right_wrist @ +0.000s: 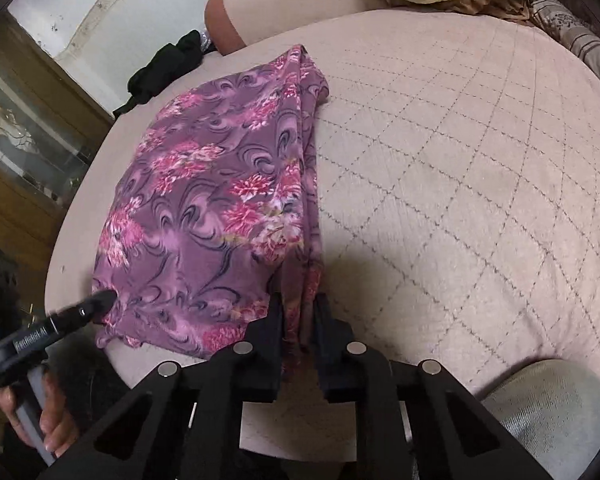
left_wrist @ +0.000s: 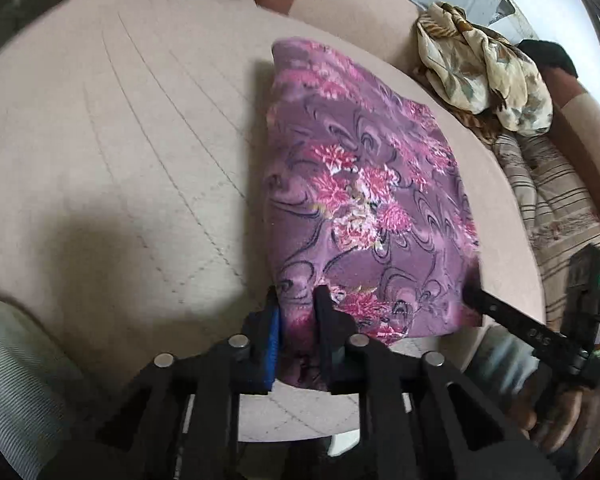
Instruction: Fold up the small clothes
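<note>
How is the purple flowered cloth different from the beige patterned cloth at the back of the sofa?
The purple flowered cloth lies flat and folded on the seat; the beige patterned cloth sits crumpled in a heap. The purple one is pinched at its near corners by the left gripper and right gripper; the beige one is untouched. Both bear a floral print.

Soft, even daylight, brightest toward twelve o'clock, with dull shadows pooling near six, strong fisheye bending and dark vignetting at the rims, slight motion blur.
</note>
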{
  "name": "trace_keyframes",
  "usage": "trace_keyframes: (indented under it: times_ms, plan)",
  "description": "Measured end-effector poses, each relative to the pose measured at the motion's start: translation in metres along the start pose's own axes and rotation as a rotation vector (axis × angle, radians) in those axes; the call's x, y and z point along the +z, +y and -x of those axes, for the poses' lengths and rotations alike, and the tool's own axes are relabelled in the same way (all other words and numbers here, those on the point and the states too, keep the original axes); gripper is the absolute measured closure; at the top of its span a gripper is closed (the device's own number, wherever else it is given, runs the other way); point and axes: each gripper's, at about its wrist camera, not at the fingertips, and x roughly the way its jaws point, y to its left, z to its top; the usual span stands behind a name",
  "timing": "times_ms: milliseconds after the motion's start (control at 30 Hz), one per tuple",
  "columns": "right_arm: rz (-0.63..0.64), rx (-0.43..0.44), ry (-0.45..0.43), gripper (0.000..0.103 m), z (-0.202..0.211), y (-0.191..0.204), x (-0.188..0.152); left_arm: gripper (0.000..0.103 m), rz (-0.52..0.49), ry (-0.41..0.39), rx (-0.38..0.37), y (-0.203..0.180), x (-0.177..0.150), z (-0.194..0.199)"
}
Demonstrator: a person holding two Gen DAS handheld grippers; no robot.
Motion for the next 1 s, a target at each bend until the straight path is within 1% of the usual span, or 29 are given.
trace_keyframes:
  times_ms: [67, 100, 133, 167, 200, 233, 333, 367, 400, 433, 467, 500, 533, 567, 600, 667, 700, 767, 800, 833, 867, 900, 933, 967, 1000]
  plan:
    - [0.022, -0.011, -0.02, 0.091, 0.008, 0.004, -0.001, 0.092, 0.018, -0.051, -0.041, 0.0, -0.002, 0.022]
    - [0.032, -0.012, -0.044, 0.091, 0.014, 0.005, -0.002, 0.092, 0.016, -0.052, -0.049, 0.002, -0.003, 0.024]
    - [0.019, -0.009, -0.046, 0.091, 0.014, 0.001, -0.003, 0.092, 0.014, -0.036, -0.04, 0.003, -0.004, 0.02]
    - [0.0, -0.003, -0.032, 0.091, 0.012, -0.004, -0.002, 0.092, 0.012, -0.002, -0.01, 0.006, -0.005, 0.008]
    - [-0.031, 0.003, -0.016, 0.091, 0.008, -0.01, -0.001, 0.092, 0.011, 0.015, 0.007, 0.006, -0.006, 0.003]
    - [-0.042, 0.005, -0.012, 0.091, 0.006, -0.012, -0.001, 0.092, -0.002, 0.006, 0.019, 0.004, -0.007, 0.004]
    - [-0.006, -0.024, -0.021, 0.09, 0.007, -0.005, -0.001, 0.09, -0.039, -0.036, 0.022, -0.005, -0.01, 0.016]
    - [0.004, -0.031, -0.025, 0.084, 0.008, -0.003, -0.002, 0.084, -0.023, -0.018, 0.032, -0.002, -0.011, 0.013]
    - [0.005, -0.041, -0.03, 0.08, 0.01, -0.003, -0.003, 0.069, -0.006, 0.001, 0.039, 0.001, -0.011, 0.008]
    - [0.001, -0.047, -0.04, 0.073, 0.012, -0.003, -0.003, 0.059, 0.028, 0.023, 0.051, 0.008, -0.012, 0.003]
    - [-0.007, -0.036, -0.062, 0.068, 0.018, -0.004, -0.003, 0.05, 0.068, 0.018, 0.037, 0.017, -0.011, 0.002]
    - [-0.013, -0.022, -0.081, 0.066, 0.023, -0.005, -0.003, 0.05, 0.089, 0.019, 0.017, 0.02, -0.009, 0.003]
    - [-0.019, -0.011, -0.099, 0.062, 0.028, -0.005, -0.004, 0.05, 0.108, 0.022, 0.0, 0.022, -0.007, 0.005]
    - [-0.025, 0.007, -0.125, 0.059, 0.035, -0.006, -0.004, 0.05, 0.121, 0.017, -0.007, 0.025, -0.006, 0.006]
    - [-0.029, 0.019, -0.143, 0.059, 0.039, -0.006, -0.005, 0.05, 0.124, 0.013, -0.003, 0.026, -0.006, 0.006]
    - [-0.023, 0.036, -0.163, 0.059, 0.044, -0.005, -0.006, 0.05, 0.116, 0.003, 0.013, 0.024, -0.006, 0.004]
    - [-0.015, 0.042, -0.163, 0.059, 0.043, -0.003, -0.006, 0.05, 0.099, -0.01, 0.032, 0.02, -0.006, 0.004]
    - [0.004, 0.039, -0.146, 0.059, 0.039, 0.001, -0.006, 0.05, 0.054, -0.034, 0.066, 0.011, -0.007, 0.004]
    - [0.016, 0.031, -0.137, 0.059, 0.036, 0.004, -0.006, 0.051, 0.032, -0.041, 0.078, 0.007, -0.007, 0.004]
    - [0.024, 0.028, -0.129, 0.059, 0.033, 0.005, -0.006, 0.055, 0.021, -0.045, 0.081, 0.004, -0.006, 0.003]
    - [0.041, 0.013, -0.109, 0.059, 0.027, 0.009, -0.006, 0.066, 0.011, -0.045, 0.079, 0.003, -0.007, 0.002]
    - [0.056, -0.006, -0.091, 0.059, 0.022, 0.012, -0.006, 0.074, -0.002, -0.042, 0.075, 0.0, -0.005, 0.0]
    - [0.07, -0.035, -0.073, 0.068, 0.017, 0.014, -0.007, 0.079, -0.009, -0.043, 0.07, -0.002, -0.004, -0.001]
    - [0.085, -0.066, -0.056, 0.096, 0.011, 0.017, -0.008, 0.09, -0.009, -0.048, 0.057, -0.003, -0.004, 0.001]
    - [0.089, -0.069, -0.045, 0.097, 0.01, 0.017, -0.009, 0.091, -0.012, -0.062, 0.051, -0.004, -0.004, 0.006]
